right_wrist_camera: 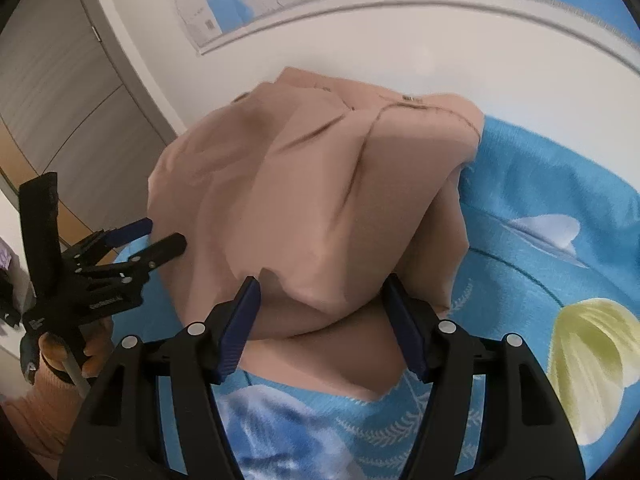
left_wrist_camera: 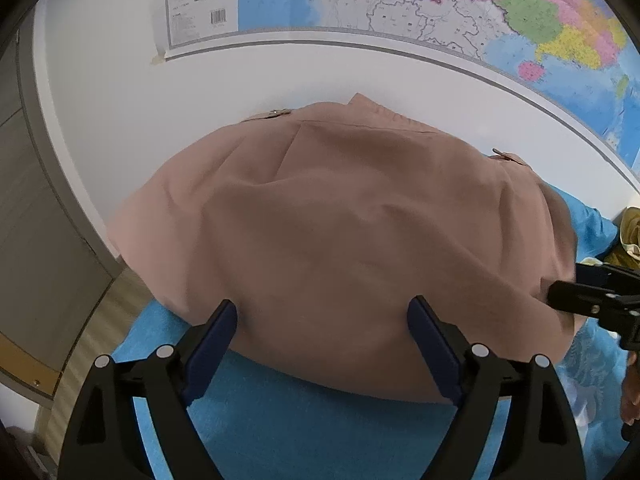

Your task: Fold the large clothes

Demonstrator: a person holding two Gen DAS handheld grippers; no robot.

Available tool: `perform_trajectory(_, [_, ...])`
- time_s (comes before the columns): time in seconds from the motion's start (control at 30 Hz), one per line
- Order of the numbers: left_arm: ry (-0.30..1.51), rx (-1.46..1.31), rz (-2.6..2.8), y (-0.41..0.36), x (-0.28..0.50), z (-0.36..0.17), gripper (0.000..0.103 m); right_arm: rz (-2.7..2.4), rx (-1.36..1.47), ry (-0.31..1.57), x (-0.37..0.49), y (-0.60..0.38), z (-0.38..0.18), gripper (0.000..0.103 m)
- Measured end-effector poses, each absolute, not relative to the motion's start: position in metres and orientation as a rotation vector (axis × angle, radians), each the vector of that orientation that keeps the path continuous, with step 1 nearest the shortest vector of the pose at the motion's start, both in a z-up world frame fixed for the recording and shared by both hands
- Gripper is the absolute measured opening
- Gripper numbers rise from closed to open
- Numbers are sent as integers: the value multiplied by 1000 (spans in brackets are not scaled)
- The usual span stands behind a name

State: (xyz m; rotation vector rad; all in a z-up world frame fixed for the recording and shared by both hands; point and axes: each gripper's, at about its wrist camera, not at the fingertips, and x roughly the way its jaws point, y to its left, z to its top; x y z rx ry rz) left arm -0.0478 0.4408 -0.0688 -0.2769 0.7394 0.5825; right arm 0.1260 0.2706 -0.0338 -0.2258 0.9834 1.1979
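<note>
A white wall point(left_wrist_camera: 280, 76) fills the background, carrying a large coloured map point(left_wrist_camera: 440, 4) whose lower corner is fixed with a strip of tape point(left_wrist_camera: 159, 57). Below it spreads a blue patterned bedsheet point(right_wrist_camera: 540, 184), printed with white and yellow shapes, on which the work lies. The task garment, a large tan coat point(left_wrist_camera: 340, 232), rests on this sheet against the foot of the wall, bunched into a mound with deep creases; small strap tabs show near its far edge, and in the right wrist view one folded layer overlaps another at the near edge. To the left of the sheet stands grey panelled furniture point(right_wrist_camera: 60, 80), close to the coat's left side. The left gripper point(left_wrist_camera: 323, 312) sits at the coat's near hem with its fingers point(left_wrist_camera: 216, 340) wide apart, straddling the cloth edge without pinching it. The right gripper point(right_wrist_camera: 320, 284) sits at the opposite end, fingers point(right_wrist_camera: 236, 328) apart with a fold of coat between them; whether the pads press it cannot be told. A hand point(right_wrist_camera: 68, 356) grips the left tool's handle at the frame edge. A yellowish cloth point(left_wrist_camera: 632, 232) lies beside the coat's right end.
</note>
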Motion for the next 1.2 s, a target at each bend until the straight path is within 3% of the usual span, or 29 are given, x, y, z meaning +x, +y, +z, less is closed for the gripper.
perform_trajectory(0.3, [703, -229, 625, 420, -53, -57, 96, 1203, -270, 862, 99, 258, -17, 70])
perform_trajectory(0.5, [720, -208, 653, 412, -52, -58, 96, 1212, -318, 824, 84, 257, -19, 74])
perform_trajectory(0.87, [785, -264, 686, 409, -63, -66, 96, 1194, -343, 763, 69, 258, -24, 97])
perform_trajectory(1.2, [779, -287, 711, 394, -76, -59, 96, 1169, -292, 754, 61, 238, -19, 98])
